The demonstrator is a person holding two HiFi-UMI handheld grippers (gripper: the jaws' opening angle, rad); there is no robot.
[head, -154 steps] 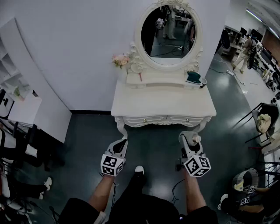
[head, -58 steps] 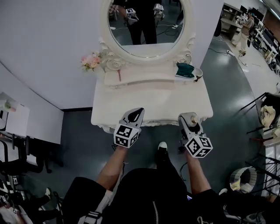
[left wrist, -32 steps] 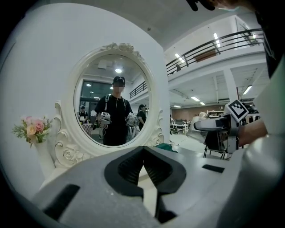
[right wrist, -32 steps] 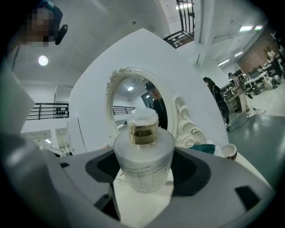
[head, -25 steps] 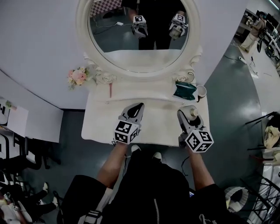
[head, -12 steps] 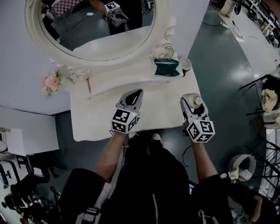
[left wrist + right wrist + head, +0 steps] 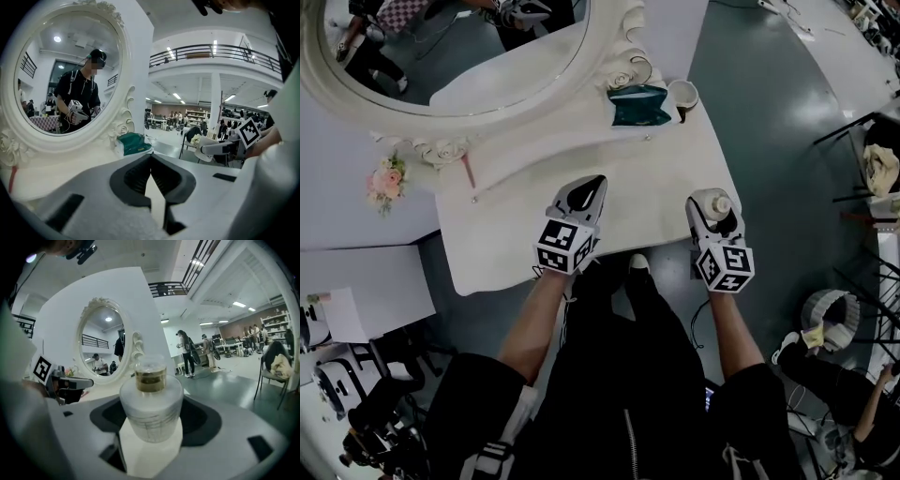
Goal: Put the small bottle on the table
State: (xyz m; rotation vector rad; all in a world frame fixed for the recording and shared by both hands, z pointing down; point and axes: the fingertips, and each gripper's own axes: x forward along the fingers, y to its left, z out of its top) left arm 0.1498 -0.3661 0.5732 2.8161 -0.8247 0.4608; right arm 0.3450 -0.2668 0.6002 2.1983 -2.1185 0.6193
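A small frosted-glass bottle (image 7: 151, 401) with a clear cap over a gold collar sits upright between the jaws of my right gripper (image 7: 152, 427), which is shut on it. In the head view the small bottle (image 7: 714, 204) and right gripper (image 7: 712, 214) hang over the right front edge of the white dressing table (image 7: 656, 178). My left gripper (image 7: 584, 195) is above the middle of the tabletop, jaws together with nothing in them. The left gripper (image 7: 151, 173) points towards the oval mirror (image 7: 56, 75).
On the raised back shelf lie a teal pouch (image 7: 639, 105), a white cup (image 7: 682, 92) and a thin pink stick (image 7: 469, 172). Pink flowers (image 7: 384, 181) stand at the table's left end. A white cabinet (image 7: 356, 291) is at the left; people (image 7: 187, 352) walk beyond.
The person has walked up to the dressing table. Both grippers now hover over its top, the right one still carrying the bottle; the view has tilted so the table slants.
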